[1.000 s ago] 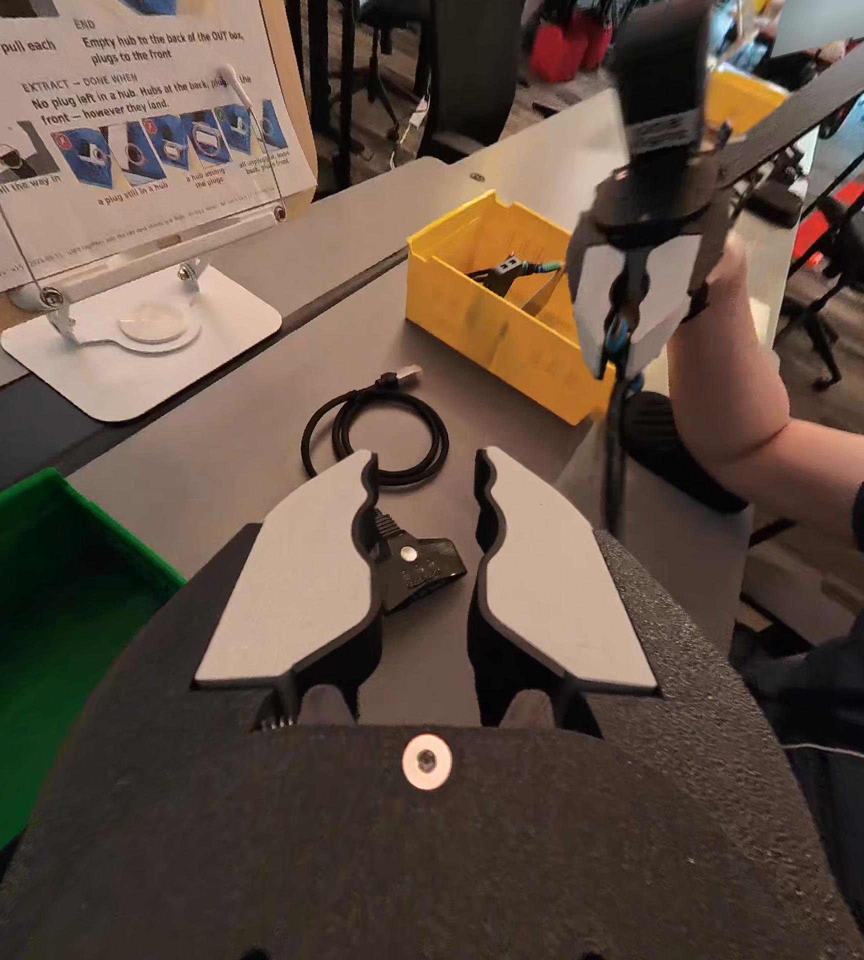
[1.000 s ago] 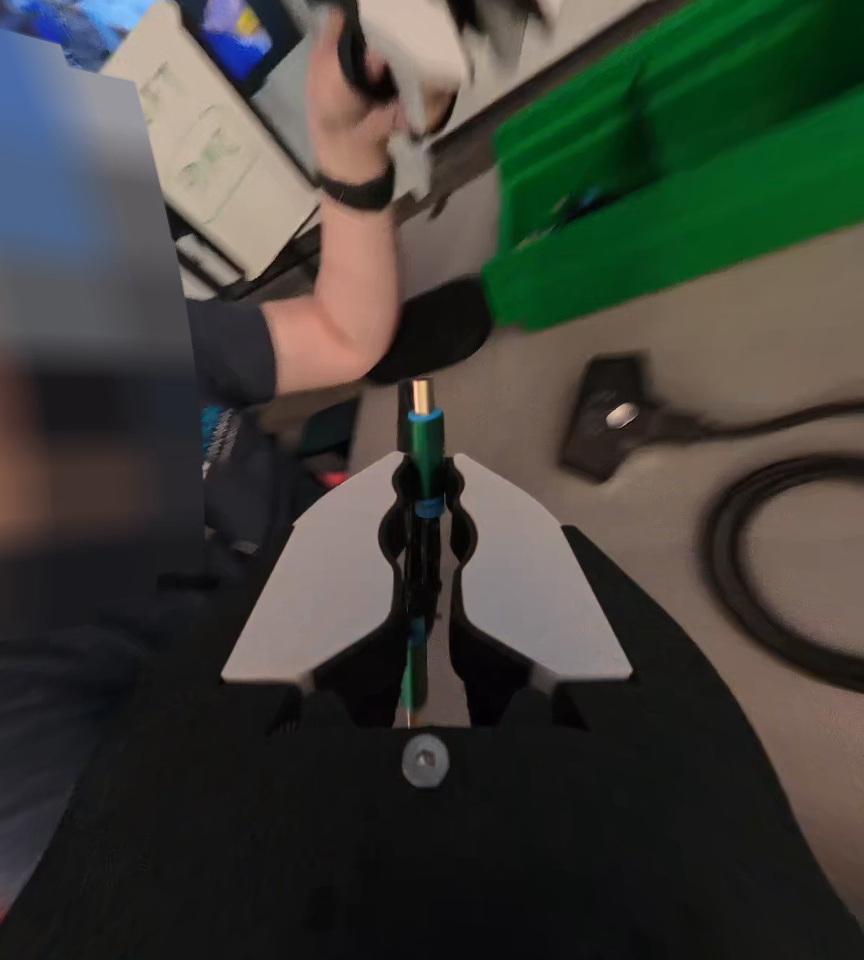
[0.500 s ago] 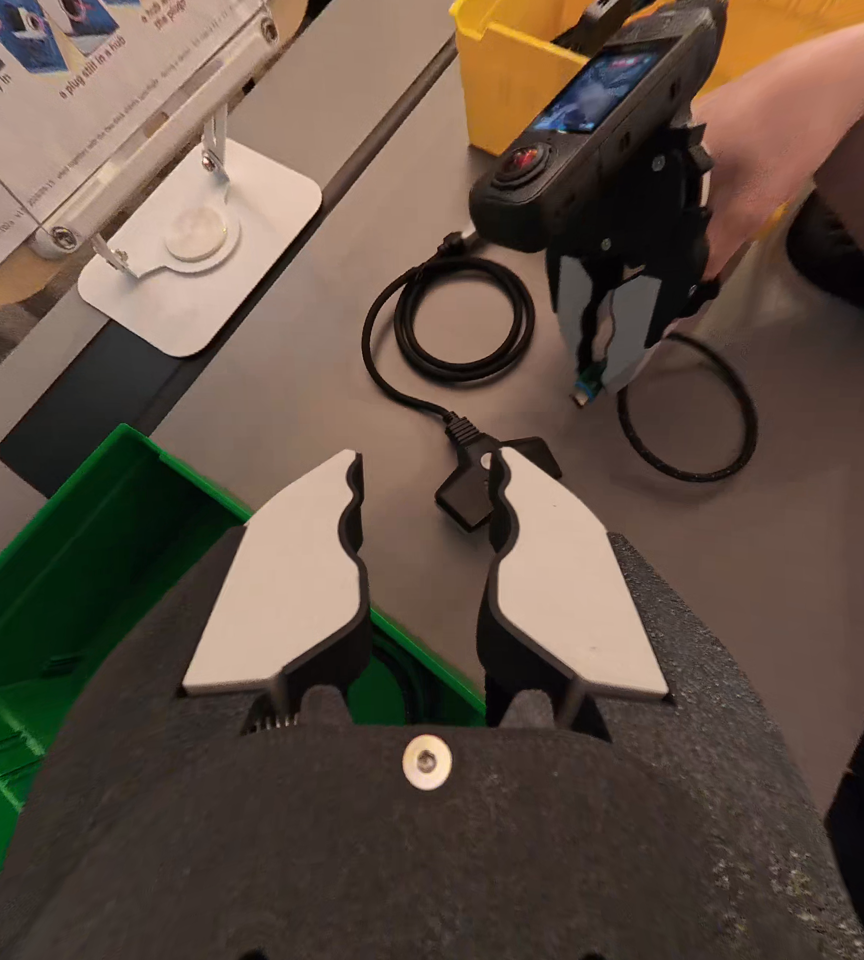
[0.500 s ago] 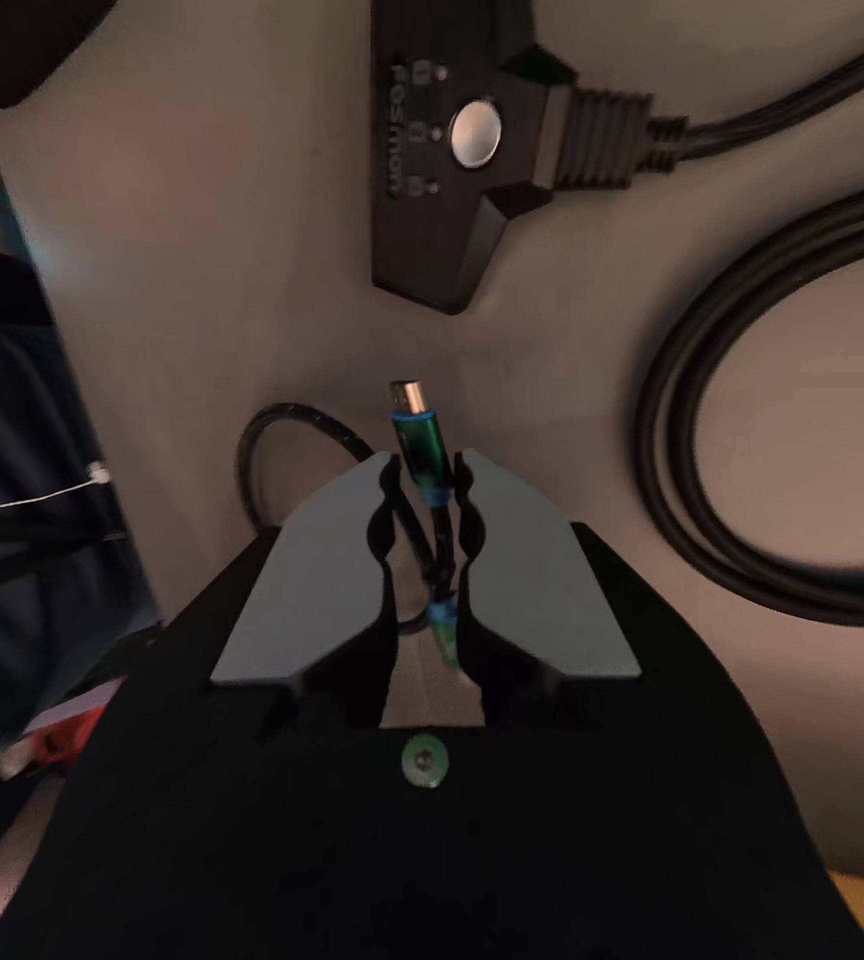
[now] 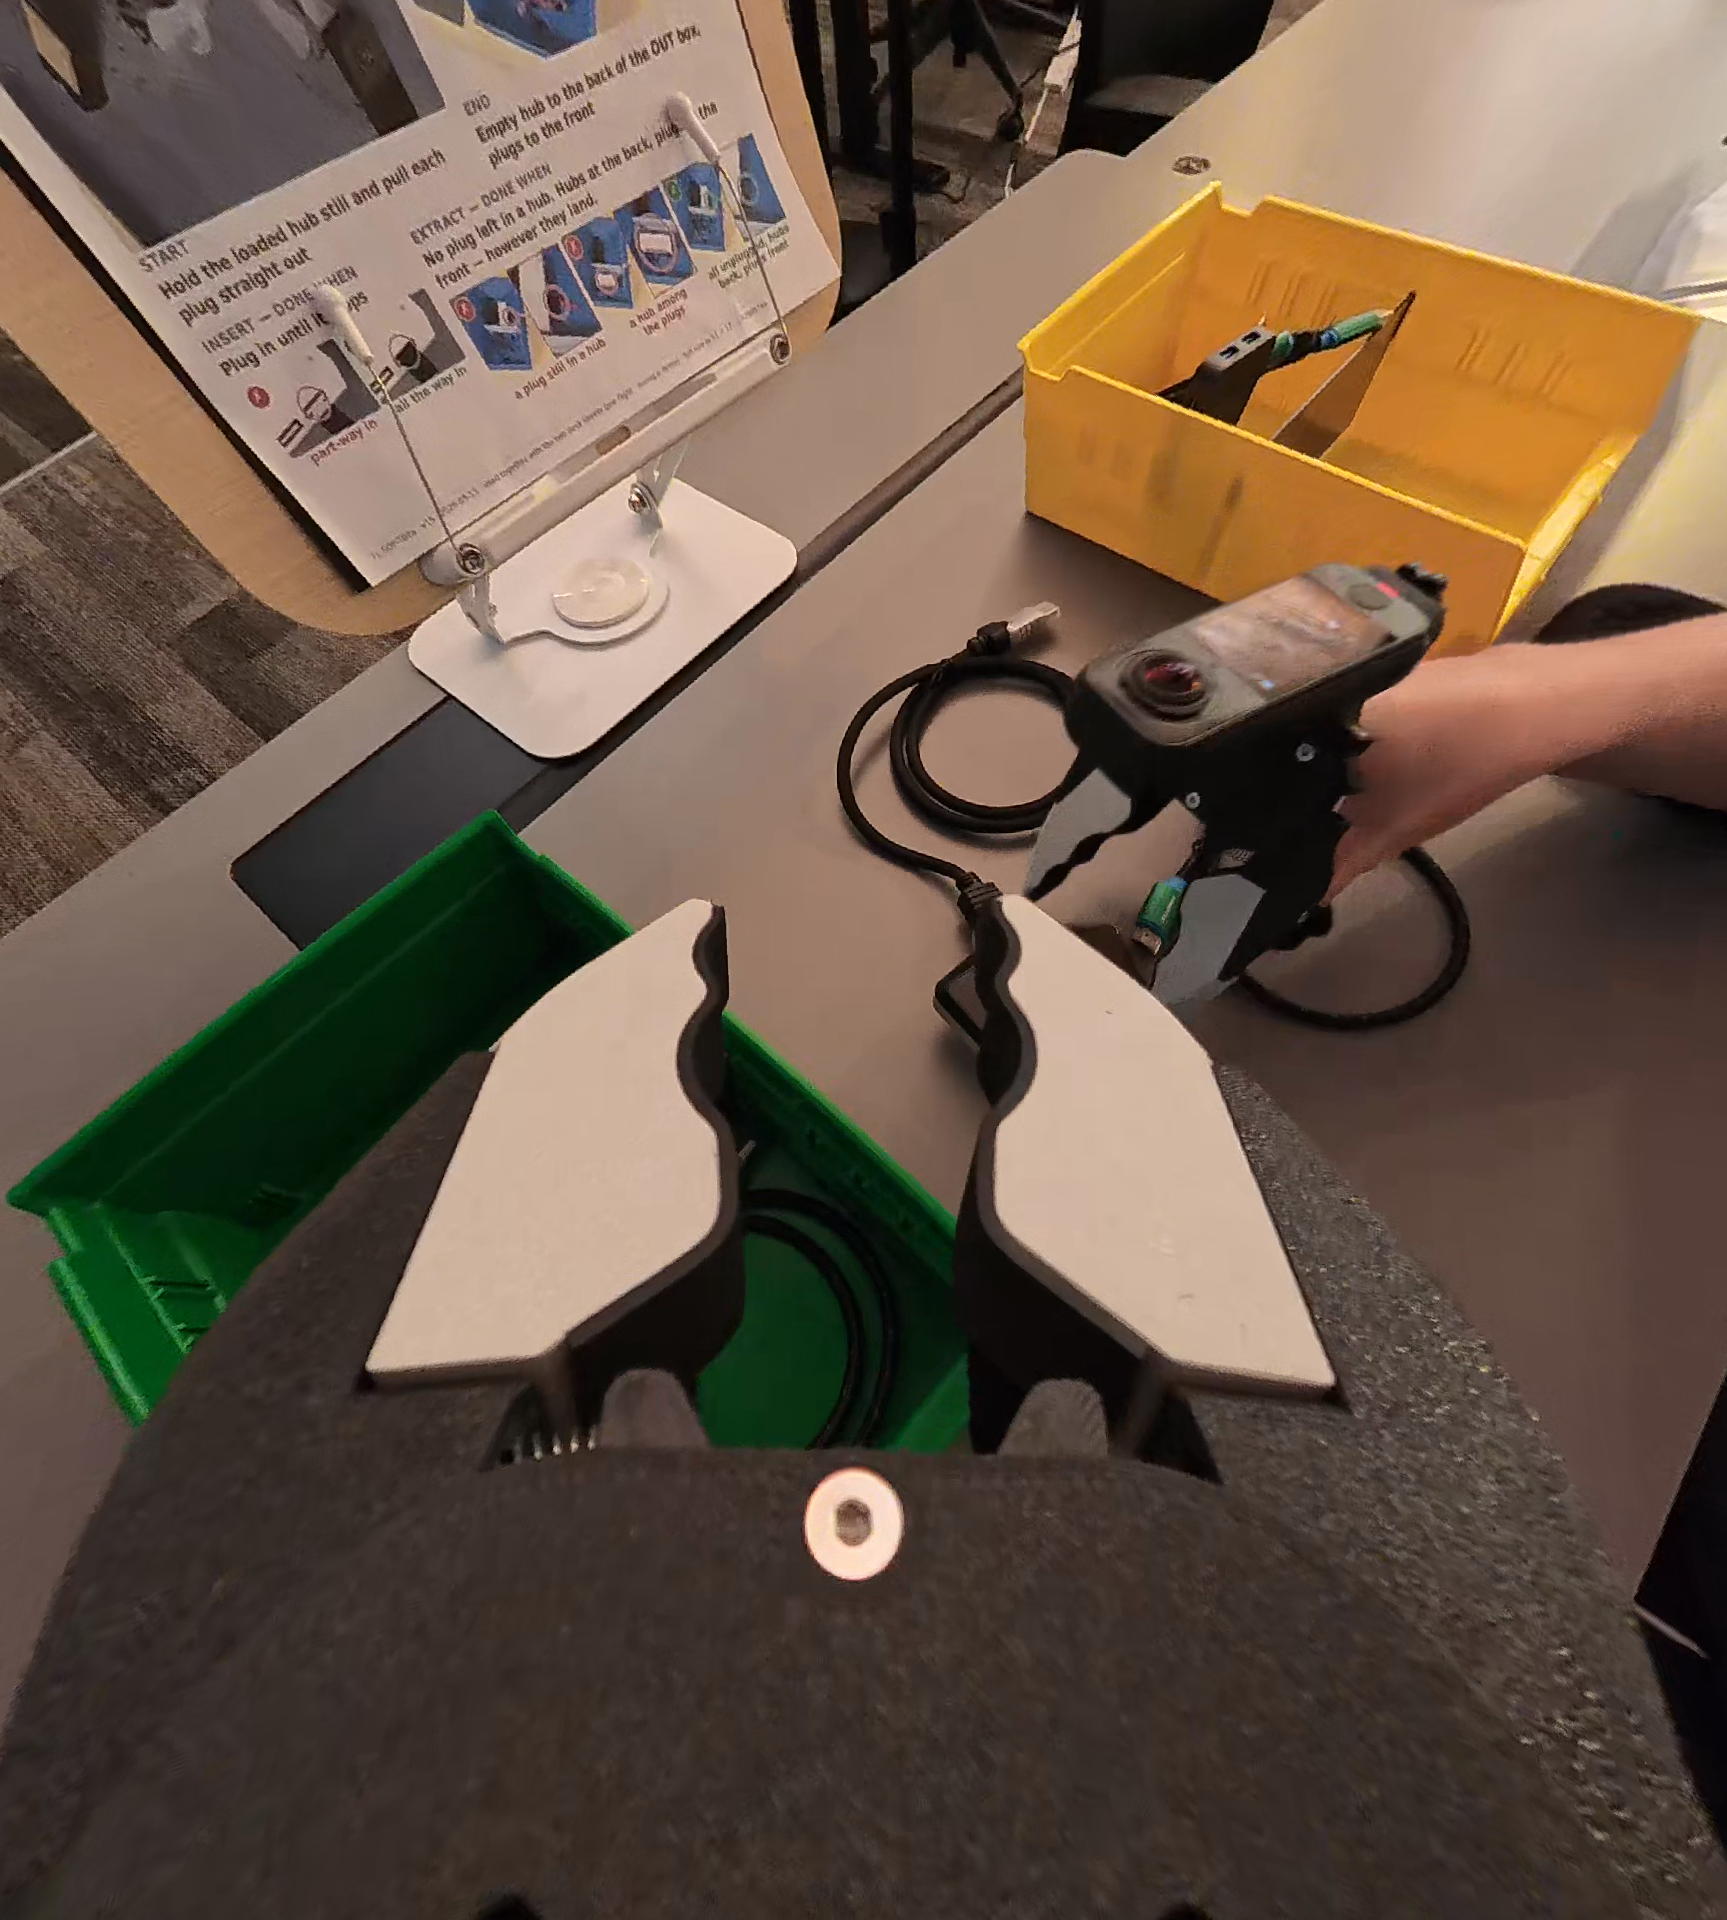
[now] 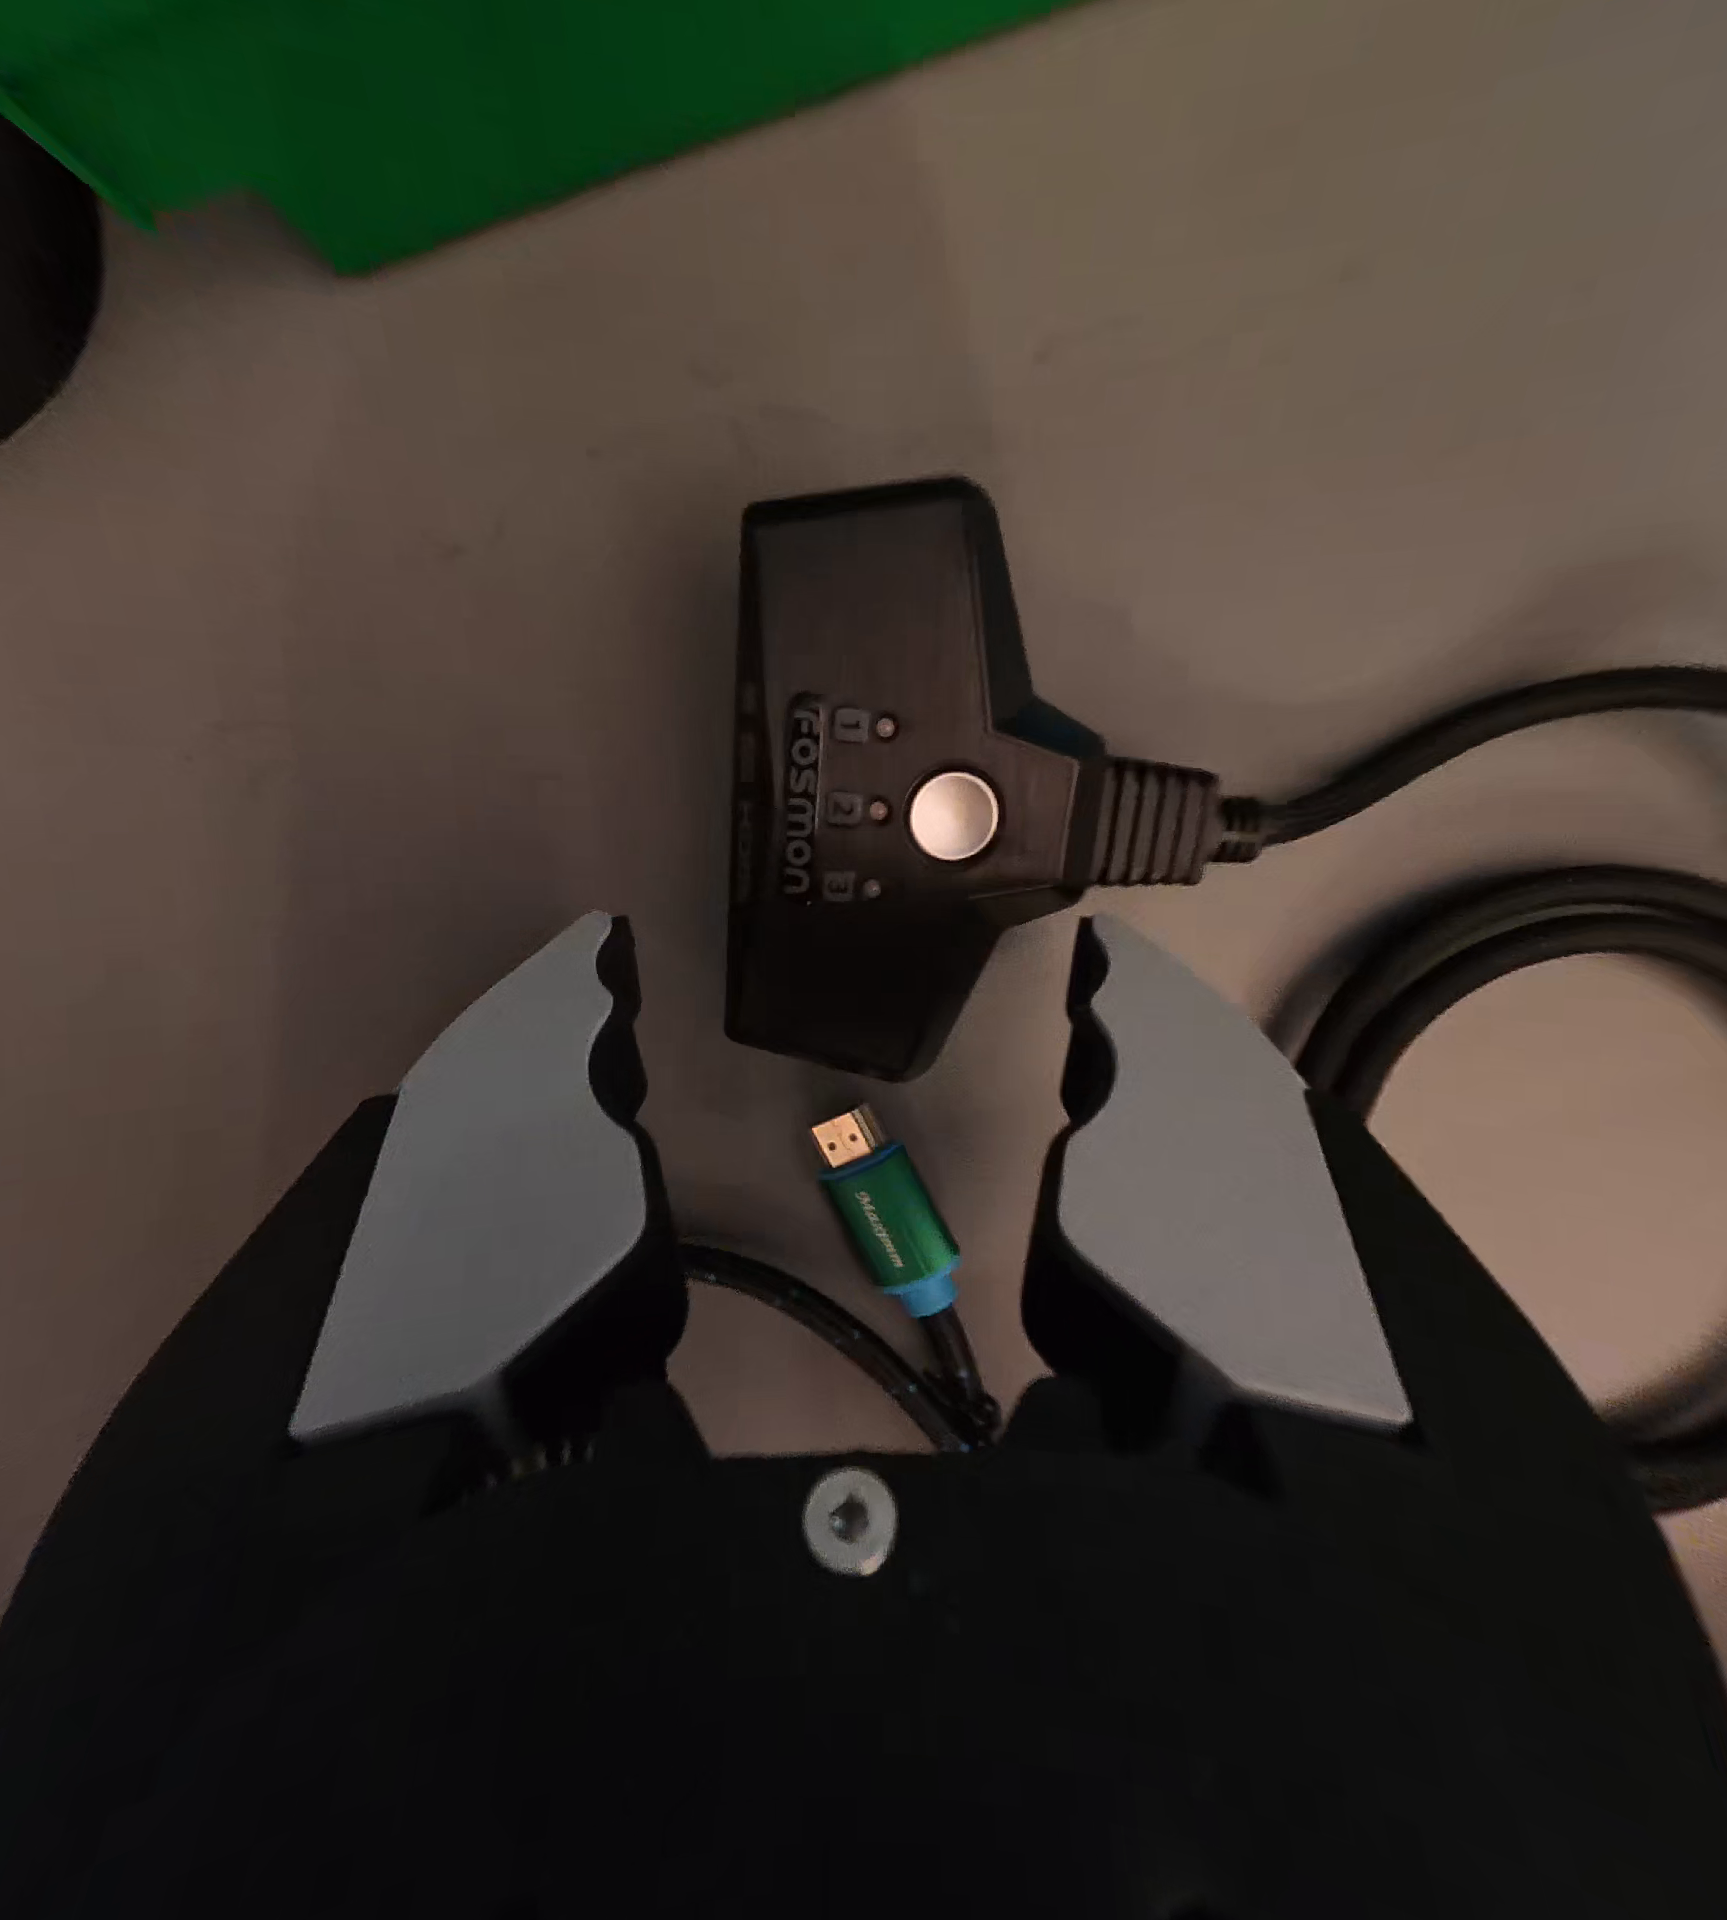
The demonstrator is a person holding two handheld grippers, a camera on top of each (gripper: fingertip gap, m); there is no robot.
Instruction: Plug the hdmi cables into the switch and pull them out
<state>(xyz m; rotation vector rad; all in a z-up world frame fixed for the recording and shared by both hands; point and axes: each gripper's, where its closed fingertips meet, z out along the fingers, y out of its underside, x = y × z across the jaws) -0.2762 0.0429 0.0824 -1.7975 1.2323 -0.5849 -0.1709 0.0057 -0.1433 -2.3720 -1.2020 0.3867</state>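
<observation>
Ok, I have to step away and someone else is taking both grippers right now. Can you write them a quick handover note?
Left gripper: open, empty, above the green bin's edge.
Right gripper: open, just above the table; the green HDMI plug lies loose between its fingers, tip pointing toward the switch.
HDMI switch: flat on the table, its own black cable coiled beside it, no plug visibly in it.
Green bin holds a black cable; the yellow bin holds another switch and green plug.
Left to do: regrip the plug, steady the switch, insert, pull out.
</observation>
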